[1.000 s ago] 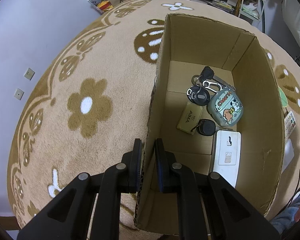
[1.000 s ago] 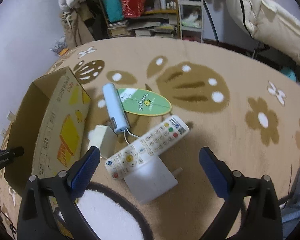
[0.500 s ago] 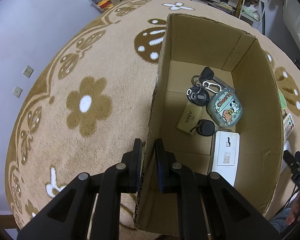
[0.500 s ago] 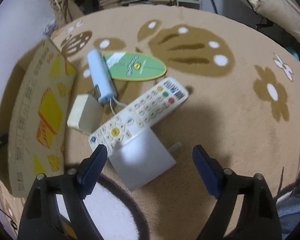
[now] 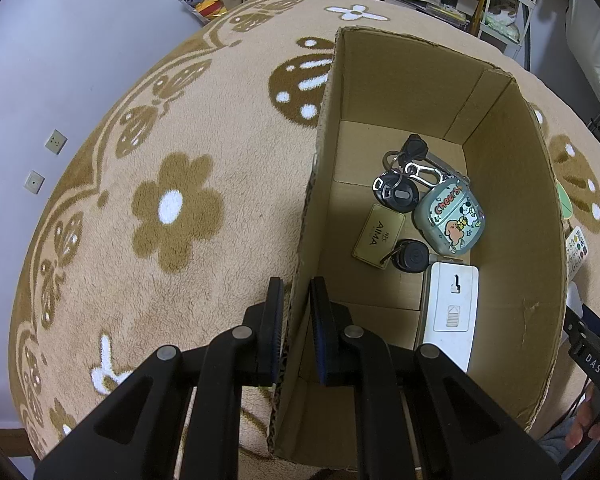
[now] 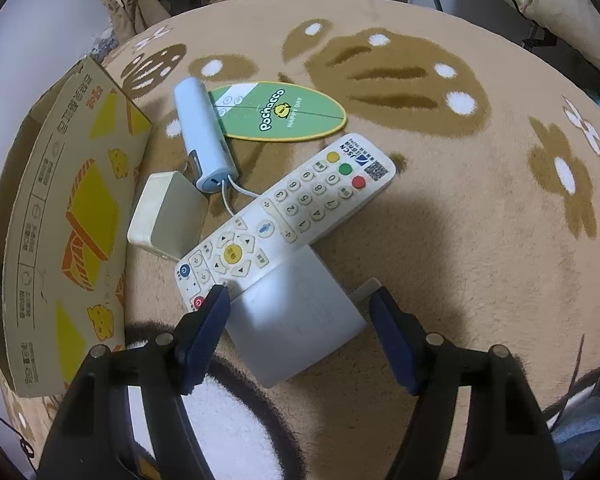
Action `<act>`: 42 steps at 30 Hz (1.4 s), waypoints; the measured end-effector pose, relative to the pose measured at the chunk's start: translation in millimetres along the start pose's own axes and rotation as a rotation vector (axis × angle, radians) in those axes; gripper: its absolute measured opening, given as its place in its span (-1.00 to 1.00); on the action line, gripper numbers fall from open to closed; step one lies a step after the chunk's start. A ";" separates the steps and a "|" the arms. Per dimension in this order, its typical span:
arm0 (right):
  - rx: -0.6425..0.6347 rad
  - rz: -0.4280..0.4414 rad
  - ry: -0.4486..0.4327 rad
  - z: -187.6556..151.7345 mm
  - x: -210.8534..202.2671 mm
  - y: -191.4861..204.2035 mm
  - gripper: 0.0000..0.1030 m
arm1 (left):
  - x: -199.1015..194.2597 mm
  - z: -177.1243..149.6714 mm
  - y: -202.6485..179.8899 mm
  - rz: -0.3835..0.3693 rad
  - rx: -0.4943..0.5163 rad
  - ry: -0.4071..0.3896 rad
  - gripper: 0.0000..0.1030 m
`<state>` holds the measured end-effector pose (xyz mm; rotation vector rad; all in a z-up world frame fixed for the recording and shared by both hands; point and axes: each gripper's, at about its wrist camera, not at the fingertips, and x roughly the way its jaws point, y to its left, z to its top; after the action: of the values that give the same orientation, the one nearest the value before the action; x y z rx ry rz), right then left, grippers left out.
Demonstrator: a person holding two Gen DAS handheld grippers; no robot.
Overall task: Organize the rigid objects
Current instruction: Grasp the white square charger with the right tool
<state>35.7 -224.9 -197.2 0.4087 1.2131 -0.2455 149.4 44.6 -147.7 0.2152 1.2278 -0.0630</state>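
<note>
Left gripper (image 5: 294, 312): jaws pressed together on the near-left wall of the open brown cardboard box (image 5: 536, 240), one pad outside, one inside, pinching the wall edge. Pointing steeply down.

Inside the box, near to far: white rectangular plastic device with a keyhole slot (image 5: 450, 312) lying flat on the box floor; black round key fob (image 5: 412, 256) just beyond it; gold rectangular tag printed "AIMA" (image 5: 378, 236) touching that fob; pale green rounded case with cartoon dog stickers (image 5: 450, 218) to the right; second black round fob (image 5: 396, 196) and a silver carabiner with black key (image 5: 420, 164) farthest back.

Right gripper (image 6: 300, 312): jaws closing, not yet pressing. Between them sits the white square plastic plug adapter (image 6: 296, 320), flat on the beige carpet with brown flower pattern (image 6: 480, 240). Left pad sits just beside the adapter's left corner; right pad is near its prong side, small gap visible.

Past the adapter: white TV remote with yellow centre button and coloured keys (image 6: 284, 216), its near end overlapping the adapter's far edge. Left of the remote: cream square plastic block (image 6: 166, 212). Farther: light blue cylindrical device with white cord (image 6: 204, 132), lying partly on a green leaf-shaped "Pochacco" mat (image 6: 284, 110). Box's printed outer wall stands along the left of the right wrist view.
</note>
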 end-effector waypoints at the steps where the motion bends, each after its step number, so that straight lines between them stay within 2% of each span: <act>1: -0.005 -0.003 0.001 0.5 0.3 0.9 0.45 | 0.1 -0.1 -0.1 0.001 0.001 0.000 -0.76; 9: 0.032 0.011 0.000 3.0 -5.7 -6.6 0.15 | -0.3 -0.1 0.1 0.003 0.000 0.001 -0.76; 17: 0.005 0.004 0.015 1.8 -7.9 -5.6 0.16 | -0.5 0.0 0.0 0.004 0.001 0.001 -0.76; 21: -0.007 -0.003 0.018 1.4 -6.8 -2.6 0.25 | -1.0 0.1 -0.1 0.004 0.002 0.001 -0.76; 24: -0.024 0.012 0.030 1.3 -5.2 1.5 0.50 | -1.1 0.2 0.0 0.001 0.000 0.001 -0.76; 33: -0.167 -0.085 0.032 -5.0 7.0 23.0 0.63 | -1.3 -0.2 -0.8 -0.001 -0.002 0.003 -0.76; 36: -0.171 -0.116 0.030 -6.1 15.4 24.0 0.63 | -1.3 -0.6 -0.2 -0.005 -0.005 0.004 -0.76; 42: -0.152 -0.115 0.016 -2.8 18.5 22.6 0.61 | -1.3 -0.1 -0.5 0.000 0.000 0.003 -0.76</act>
<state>48.4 -202.7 -211.5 0.2100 1.2629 -0.2472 148.8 44.0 -146.6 0.2153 1.2307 -0.0620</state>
